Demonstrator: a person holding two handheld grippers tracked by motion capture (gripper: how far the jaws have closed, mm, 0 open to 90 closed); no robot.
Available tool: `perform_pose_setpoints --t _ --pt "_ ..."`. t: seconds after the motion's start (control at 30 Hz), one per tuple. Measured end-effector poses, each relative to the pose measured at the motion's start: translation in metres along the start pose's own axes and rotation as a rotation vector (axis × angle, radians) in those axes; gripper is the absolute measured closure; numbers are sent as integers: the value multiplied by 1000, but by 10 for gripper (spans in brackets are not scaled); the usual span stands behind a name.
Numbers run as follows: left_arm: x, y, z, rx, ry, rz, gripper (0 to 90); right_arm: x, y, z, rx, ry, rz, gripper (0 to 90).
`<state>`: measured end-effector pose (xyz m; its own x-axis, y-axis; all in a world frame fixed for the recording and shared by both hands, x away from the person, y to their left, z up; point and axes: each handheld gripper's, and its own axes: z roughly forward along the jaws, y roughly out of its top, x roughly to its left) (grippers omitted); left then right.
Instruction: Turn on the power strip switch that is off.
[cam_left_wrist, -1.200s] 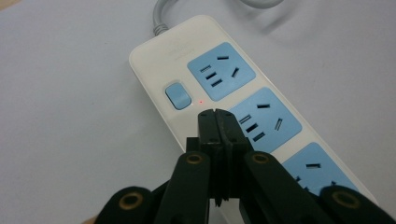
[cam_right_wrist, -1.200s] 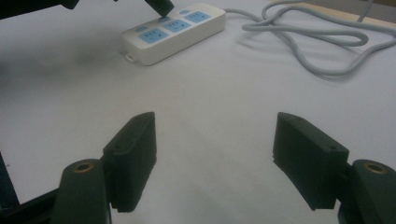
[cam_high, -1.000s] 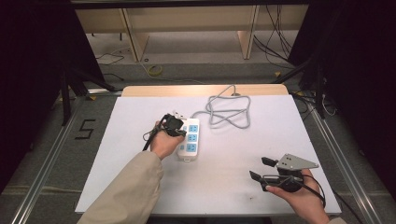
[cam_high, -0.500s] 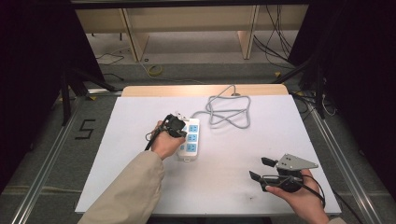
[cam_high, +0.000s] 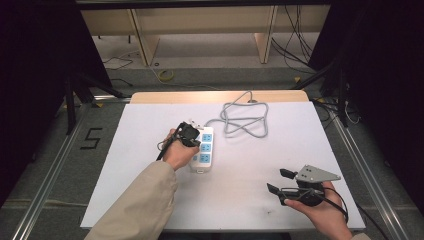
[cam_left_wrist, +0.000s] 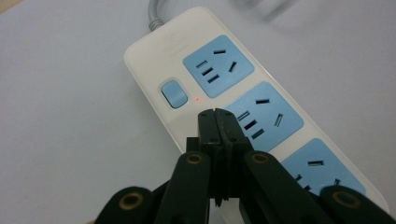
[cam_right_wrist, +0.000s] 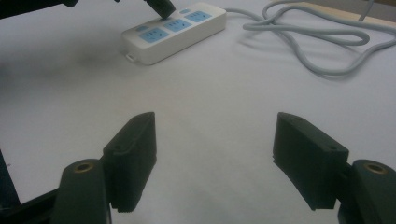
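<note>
A white table (cam_high: 150, 200) stands on grey floor before dark curtains. Mid-table lies the power strip (cam_high: 202, 150), cord (cam_high: 245, 120) coiled far right. The left gripper (cam_left_wrist: 217, 122), jaws closed and empty, hovers just near its blue switch (cam_left_wrist: 173, 93), probably to press it. The right gripper (cam_high: 281, 181) waits open, near right

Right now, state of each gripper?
Left gripper: closed, holding nothing, tips over the power strip.
Right gripper: open, empty, above the table.
</note>
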<state>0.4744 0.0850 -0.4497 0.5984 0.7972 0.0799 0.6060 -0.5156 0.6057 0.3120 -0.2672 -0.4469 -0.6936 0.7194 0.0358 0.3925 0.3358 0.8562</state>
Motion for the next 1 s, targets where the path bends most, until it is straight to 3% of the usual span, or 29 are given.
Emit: perform_pose_setpoints --t 0.47,0.67,1.0 --pt "-3 2 0 15 18 10 899 0 0 -1 0 1 2 307" --pt "-9 1 1 16 50 67 899 0 0 1 1 9 10 307" --pt "-4 1 0 15 26 21 899 0 -1 2 3 11 7 306"
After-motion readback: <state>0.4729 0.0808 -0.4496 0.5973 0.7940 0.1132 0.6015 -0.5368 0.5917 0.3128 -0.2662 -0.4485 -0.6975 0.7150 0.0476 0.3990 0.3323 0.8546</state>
